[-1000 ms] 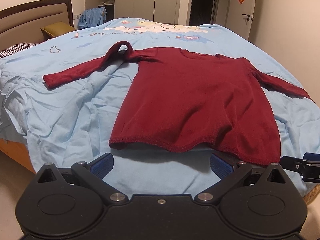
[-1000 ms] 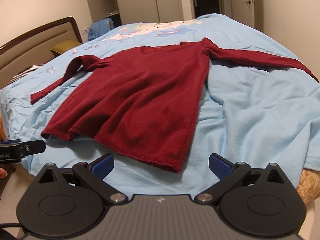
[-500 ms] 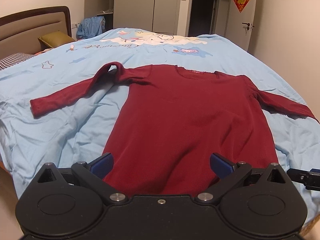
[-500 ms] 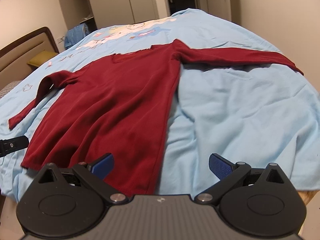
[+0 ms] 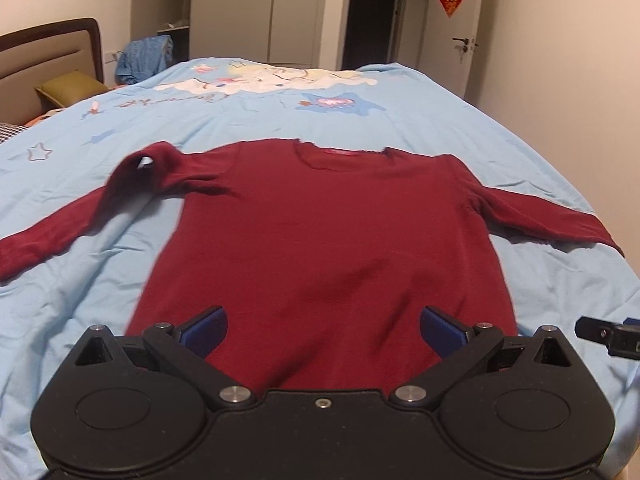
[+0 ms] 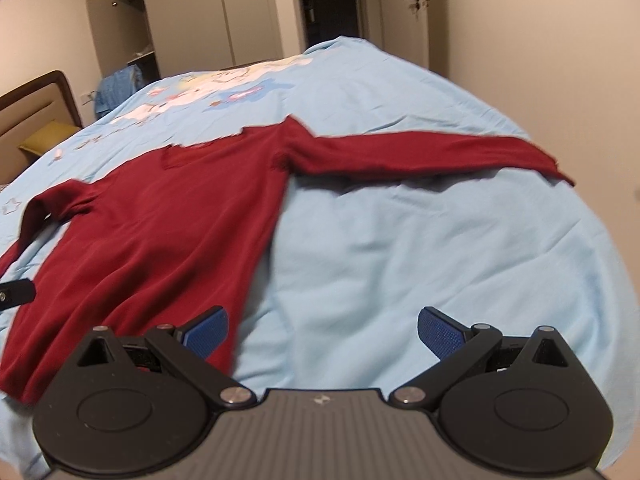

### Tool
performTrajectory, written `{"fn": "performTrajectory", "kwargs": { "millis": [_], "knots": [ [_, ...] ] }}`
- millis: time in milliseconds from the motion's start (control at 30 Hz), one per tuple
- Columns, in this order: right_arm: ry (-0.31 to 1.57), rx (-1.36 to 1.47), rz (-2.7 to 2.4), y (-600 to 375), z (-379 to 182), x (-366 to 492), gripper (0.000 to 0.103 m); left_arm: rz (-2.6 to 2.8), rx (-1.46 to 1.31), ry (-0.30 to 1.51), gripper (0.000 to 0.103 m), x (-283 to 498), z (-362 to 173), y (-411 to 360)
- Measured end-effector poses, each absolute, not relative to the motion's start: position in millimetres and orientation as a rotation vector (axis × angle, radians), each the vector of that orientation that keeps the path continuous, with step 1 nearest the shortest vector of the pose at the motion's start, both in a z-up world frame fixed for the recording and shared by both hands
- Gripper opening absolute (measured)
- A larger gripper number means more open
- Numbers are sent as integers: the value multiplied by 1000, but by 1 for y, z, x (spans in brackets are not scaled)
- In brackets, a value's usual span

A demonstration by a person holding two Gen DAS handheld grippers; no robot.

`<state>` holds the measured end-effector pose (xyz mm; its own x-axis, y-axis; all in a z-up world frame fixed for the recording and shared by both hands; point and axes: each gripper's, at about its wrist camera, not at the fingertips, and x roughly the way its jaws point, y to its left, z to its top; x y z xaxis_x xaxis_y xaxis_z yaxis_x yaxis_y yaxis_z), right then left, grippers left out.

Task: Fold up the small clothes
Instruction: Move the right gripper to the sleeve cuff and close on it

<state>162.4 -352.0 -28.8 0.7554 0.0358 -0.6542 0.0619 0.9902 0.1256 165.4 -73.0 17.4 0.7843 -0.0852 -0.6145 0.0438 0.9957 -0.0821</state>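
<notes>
A dark red long-sleeved top (image 5: 320, 232) lies flat, front up, on the light blue bedspread (image 5: 260, 120), sleeves spread to both sides. Its left sleeve is humped near the shoulder (image 5: 148, 168). My left gripper (image 5: 322, 330) is open and empty, above the lower part of the top's body. The top also shows in the right wrist view (image 6: 160, 232), with its right sleeve (image 6: 420, 152) stretched out. My right gripper (image 6: 322, 330) is open and empty, over the top's right side edge and the bare bedspread (image 6: 440, 248). The hem is hidden behind the grippers.
A brown headboard (image 5: 48, 52) and an olive pillow (image 5: 70, 88) are at the far left. Blue clothing (image 5: 144, 56) is heaped by the wardrobe (image 5: 240, 8). A door (image 5: 452, 28) stands at the back right. The bed's edge drops off at the right.
Both grippers have moved forward over the bed, from before the hem to above the top's lower body. Both stay open. The top has not moved.
</notes>
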Motion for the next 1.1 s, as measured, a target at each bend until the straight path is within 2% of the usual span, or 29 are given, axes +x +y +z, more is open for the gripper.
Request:
{"fn": "performTrajectory", "kwargs": {
  "millis": [600,933,1100],
  "knots": [
    [615,108,-228,-442,-30,205,103,-211,-30,740,102,208,-3,-151],
    [481,200,-316,-506,-37,218,103,-226,-10,768,102,216,-11,-163],
    [486,218,-293,-520,-41,234,103,-208,-9,764,102,221,-11,-161]
  ]
}}
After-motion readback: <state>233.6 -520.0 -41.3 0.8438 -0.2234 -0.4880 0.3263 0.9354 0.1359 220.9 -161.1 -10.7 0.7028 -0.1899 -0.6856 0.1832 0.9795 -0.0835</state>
